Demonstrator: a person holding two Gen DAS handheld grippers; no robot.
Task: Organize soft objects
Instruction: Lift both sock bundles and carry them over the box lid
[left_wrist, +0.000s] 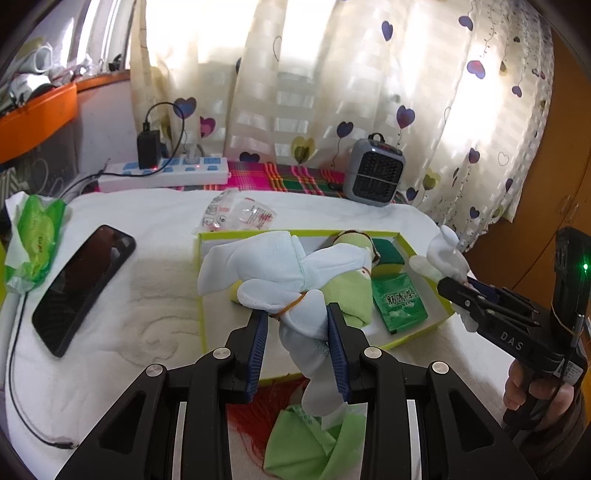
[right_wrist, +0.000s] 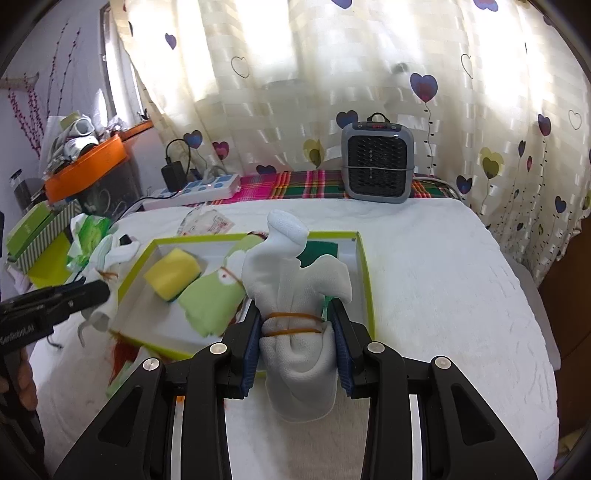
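My left gripper (left_wrist: 297, 314) is shut on a pale blue sock bundle (left_wrist: 258, 273) tied with a rubber band, held over the near left part of a shallow yellow-green box (left_wrist: 201, 258). My right gripper (right_wrist: 295, 314) is shut on a white sock bundle (right_wrist: 295, 295) bound with two turns of rubber band, above the box's near right edge (right_wrist: 367, 288). In the box lie a green cloth doll (right_wrist: 210, 299), a yellow sponge (right_wrist: 171, 273), a dark green sponge (left_wrist: 388, 251) and a green tea packet (left_wrist: 400, 304). The right gripper (left_wrist: 465, 291) also shows in the left wrist view with its white bundle (left_wrist: 439, 258).
The box stands on a white towel-covered table (right_wrist: 443, 277). A black phone (left_wrist: 83, 286) and a green wrapper (left_wrist: 37, 236) lie left. Behind are a plastic packet (left_wrist: 236, 214), a power strip (left_wrist: 166, 173) and a grey heater (right_wrist: 375, 162). A red-fringed green cloth (left_wrist: 306, 439) lies below my left gripper.
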